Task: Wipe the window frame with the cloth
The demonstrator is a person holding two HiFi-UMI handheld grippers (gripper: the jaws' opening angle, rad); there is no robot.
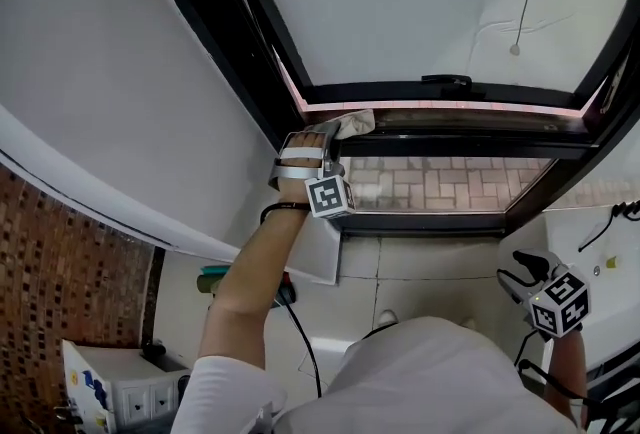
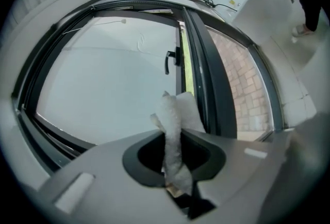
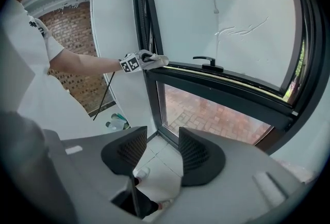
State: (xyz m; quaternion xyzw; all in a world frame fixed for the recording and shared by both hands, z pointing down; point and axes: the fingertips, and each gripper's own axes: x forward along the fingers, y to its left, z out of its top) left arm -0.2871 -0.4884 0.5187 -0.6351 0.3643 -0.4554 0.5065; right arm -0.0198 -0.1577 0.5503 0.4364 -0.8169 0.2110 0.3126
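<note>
My left gripper (image 1: 322, 144) is raised to the dark window frame (image 1: 440, 144) and shut on a white cloth (image 1: 352, 124). The cloth rests against the horizontal frame bar at its left end, near the corner with the upright. In the left gripper view the cloth (image 2: 175, 130) sticks up from between the shut jaws, with the frame's dark bar (image 2: 214, 83) just beyond it. My right gripper (image 1: 548, 294) hangs low at the right, away from the window; in the right gripper view its jaws (image 3: 161, 152) stand open with nothing between them. That view also shows the left gripper (image 3: 138, 61) with the cloth (image 3: 157, 59) at the frame (image 3: 227, 89).
A black window handle (image 1: 447, 80) sits on the upper sash (image 1: 440, 2). Below the bar a lower pane (image 1: 440, 182) shows brick paving outside. A white wall (image 1: 110, 102) lies left of the frame. On the floor are bottles (image 1: 212, 280), a cable (image 1: 303, 342) and a white box (image 1: 120, 387).
</note>
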